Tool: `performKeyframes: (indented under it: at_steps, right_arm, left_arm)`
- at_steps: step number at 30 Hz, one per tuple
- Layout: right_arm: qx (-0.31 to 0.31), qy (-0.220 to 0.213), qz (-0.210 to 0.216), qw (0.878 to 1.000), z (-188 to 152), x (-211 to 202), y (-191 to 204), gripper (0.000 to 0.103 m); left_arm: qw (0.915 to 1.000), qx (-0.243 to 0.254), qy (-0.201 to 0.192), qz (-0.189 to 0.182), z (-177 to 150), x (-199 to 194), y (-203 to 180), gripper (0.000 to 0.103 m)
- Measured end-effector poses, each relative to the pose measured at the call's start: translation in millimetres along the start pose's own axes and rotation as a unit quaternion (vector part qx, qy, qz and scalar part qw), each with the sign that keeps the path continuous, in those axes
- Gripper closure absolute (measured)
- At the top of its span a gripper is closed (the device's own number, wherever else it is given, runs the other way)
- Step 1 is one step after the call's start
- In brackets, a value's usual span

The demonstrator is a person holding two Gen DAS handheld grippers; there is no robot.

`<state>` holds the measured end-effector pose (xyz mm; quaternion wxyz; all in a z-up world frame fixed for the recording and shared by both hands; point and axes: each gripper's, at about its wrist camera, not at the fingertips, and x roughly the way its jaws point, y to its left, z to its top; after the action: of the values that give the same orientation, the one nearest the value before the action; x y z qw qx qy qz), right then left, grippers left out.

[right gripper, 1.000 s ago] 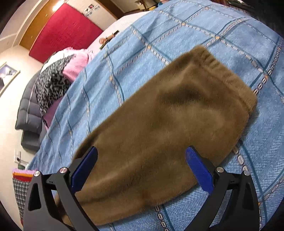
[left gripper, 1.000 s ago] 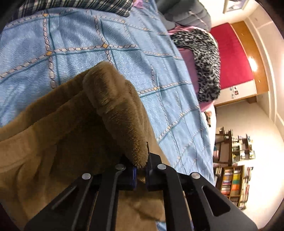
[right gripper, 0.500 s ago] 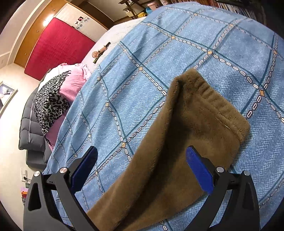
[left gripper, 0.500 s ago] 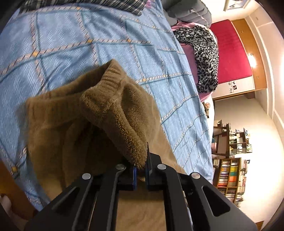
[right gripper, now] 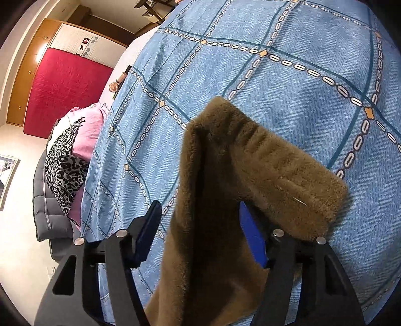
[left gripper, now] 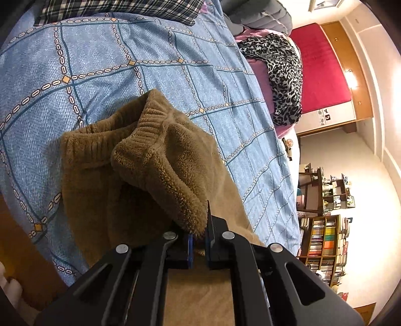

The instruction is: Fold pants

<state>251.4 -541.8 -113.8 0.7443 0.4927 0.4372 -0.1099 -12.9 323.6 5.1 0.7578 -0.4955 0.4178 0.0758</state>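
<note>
The left gripper (left gripper: 198, 242) is clamped on a fold of brown fleece pants (left gripper: 140, 180). The right gripper (right gripper: 200, 233) has its jaws spread apart around the fabric. The pants lie on a blue patterned bedspread (left gripper: 100, 67).

Pants (left gripper: 140, 180): lower part runs out of the frame's bottom edge, behind the left gripper (left gripper: 198, 247).
Left fingertips: buried under the fleece fold.
Right gripper (right gripper: 200, 223): right pad (right gripper: 252, 240) half covered by the pants' draped edge.
Bookshelf (left gripper: 323, 240), lower right: titles too small to read.
Plaid cloth (left gripper: 120, 8): cut by the top edge.
</note>
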Motion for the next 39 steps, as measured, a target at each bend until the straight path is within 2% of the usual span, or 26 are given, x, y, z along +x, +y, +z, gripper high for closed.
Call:
performKeyframes:
  at_steps: [3,6,7,9,10,11,13,17,23,26,29,35,39]
  right_arm:
    - [-0.008,0.001,0.001,1.0,1.2,1.4,9.7,0.039]
    - [-0.036,0.007,-0.027,0.999,4.6,12.4,20.6,0.039]
    - [-0.042,0.008,-0.04,0.998,6.7,17.8,22.8,0.042]
    - [-0.049,0.012,-0.066,0.997,10.6,26.7,22.6,0.058]
    - [-0.053,0.016,-0.086,0.995,12.3,30.8,21.2,0.075]
    - [-0.056,0.019,-0.096,0.994,13.1,32.3,19.4,0.085]
    - [-0.068,0.021,-0.09,0.993,12.7,25.8,19.1,0.092]
    - [-0.124,-0.012,-0.069,0.99,2.8,-23.0,28.0,0.093]
    - [-0.135,-0.046,-0.038,0.989,-14.4,-105.2,14.7,0.093]
    - [-0.13,-0.057,-0.031,0.989,-37.7,-145.7,-3.0,0.093]
    - [-0.128,-0.074,-0.03,0.989,-64.6,-185.2,-25.5,0.093]
    - [-0.115,-0.086,-0.023,0.989,-124.9,-246.9,-79.4,0.093]
    - [-0.113,-0.086,-0.024,0.99,-158.9,-272.4,-109.1,0.093]
  left_arm:
    - [1.0,-0.001,0.0,0.002,-0.6,-2.4,1.0,0.098]
    - [1.0,0.002,-0.001,0.004,-2.1,-3.9,0.7,0.098]
    - [1.0,0.002,-0.002,0.005,-3.5,-5.4,1.8,0.098]
    - [1.0,0.002,-0.003,0.006,-3.9,-6.2,1.9,0.098]
    - [1.0,0.002,-0.003,0.006,-4.5,-6.7,1.9,0.098]
    - [1.0,0.002,-0.003,0.005,-4.7,-6.8,2.1,0.098]
    - [1.0,0.003,-0.004,0.006,-4.0,-6.3,1.8,0.098]
    - [1.0,0.005,-0.004,0.006,2.0,-2.0,0.5,0.098]
    - [0.9994,0.029,0.0,-0.02,20.6,3.7,-3.6,0.098]
    - [0.998,0.039,-0.002,-0.05,28.7,-0.4,-2.6,0.098]
    - [0.9973,0.036,0.002,-0.064,36.3,-4.0,4.7,0.098]
    - [0.9966,0.035,0.004,-0.075,41.8,-19.1,21.9,0.098]
    - [0.9966,0.044,0.003,-0.07,35.5,-33.2,29.5,0.098]
